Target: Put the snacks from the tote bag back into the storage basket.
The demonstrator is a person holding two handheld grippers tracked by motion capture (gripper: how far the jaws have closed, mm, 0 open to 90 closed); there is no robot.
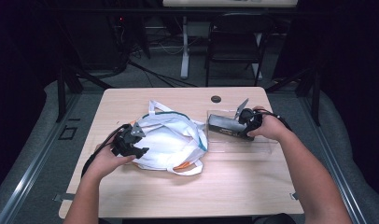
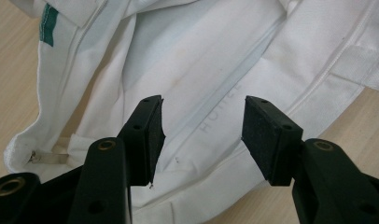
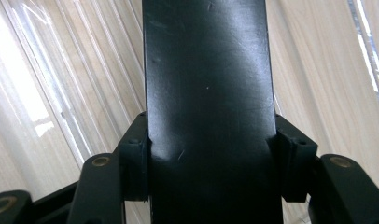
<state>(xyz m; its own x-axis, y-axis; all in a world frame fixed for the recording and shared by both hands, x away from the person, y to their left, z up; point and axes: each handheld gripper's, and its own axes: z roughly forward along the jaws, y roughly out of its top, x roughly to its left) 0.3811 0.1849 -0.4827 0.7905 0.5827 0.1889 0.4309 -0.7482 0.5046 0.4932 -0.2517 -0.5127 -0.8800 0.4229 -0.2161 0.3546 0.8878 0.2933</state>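
Table: light wood top, person's forearms come in from the near edge. White cloth bag lies crumpled left of centre on the table, straps loose, a teal trim strip along its right edge and a bit of orange showing at its near side. Clear plastic tray sits flat on the table right of the bag, just beside it; whether they touch, can't tell. Black box, long and flat-faced, is over the tray's left end, close to the bag's right side, held level and pointing toward the bag. Right gripper: jaws clamped on the black box, pads pressed against both of its long sides, box running straight up between them with the ribbed clear tray behind. Left gripper: jaws apart, nothing pinched, pads hovering over the white fabric at the bag's left side; faint grey lettering on the cloth between them, not readable. Small metal clip at the bag's folded corner near the left jaw. Small dark round grommet in the table top beyond the box.
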